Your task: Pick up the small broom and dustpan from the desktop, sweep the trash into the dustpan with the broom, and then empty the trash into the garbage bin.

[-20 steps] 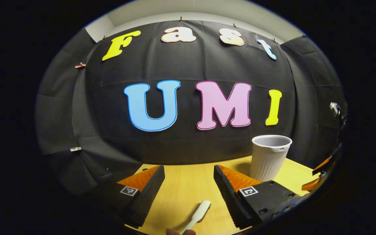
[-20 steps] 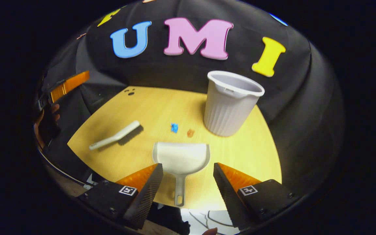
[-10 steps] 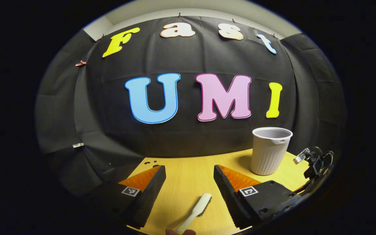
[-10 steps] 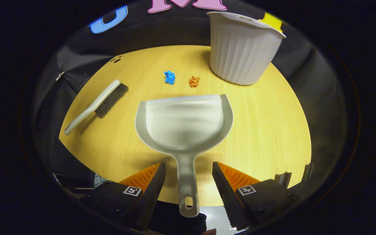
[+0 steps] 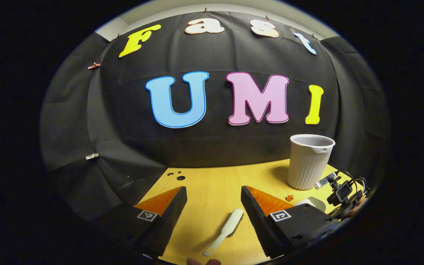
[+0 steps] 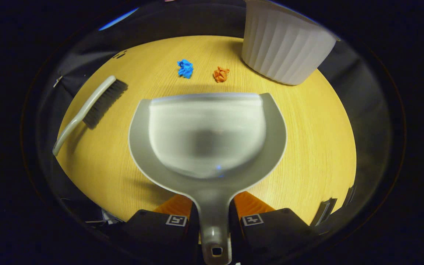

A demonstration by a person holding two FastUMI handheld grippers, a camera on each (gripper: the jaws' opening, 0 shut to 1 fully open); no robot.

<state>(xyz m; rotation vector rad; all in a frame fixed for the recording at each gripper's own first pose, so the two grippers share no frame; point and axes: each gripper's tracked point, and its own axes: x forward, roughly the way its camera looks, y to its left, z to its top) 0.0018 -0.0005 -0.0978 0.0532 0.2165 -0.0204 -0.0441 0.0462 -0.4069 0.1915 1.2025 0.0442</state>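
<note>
Nearest, right tongs (image 6: 213, 217): clamped on the handle of the grey plastic dustpan (image 6: 206, 136), which lies flat on the yellow wooden desk (image 6: 307, 147). Left tongs (image 5: 214, 209): spread wide, empty, hovering above the pale-handled small broom with dark bristles (image 5: 225, 232). Beyond the pan's lip: blue paper scrap (image 6: 185, 68), orange paper scrap (image 6: 221, 74). Farthest: white ribbed garbage bin (image 6: 283, 51). Step judged: pick-up, dustpan secured. Next: lower onto the broom handle and grip.

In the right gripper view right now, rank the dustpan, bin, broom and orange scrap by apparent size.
1. dustpan, though it is nearest the camera
2. bin, partly cut off
3. broom
4. orange scrap
</note>
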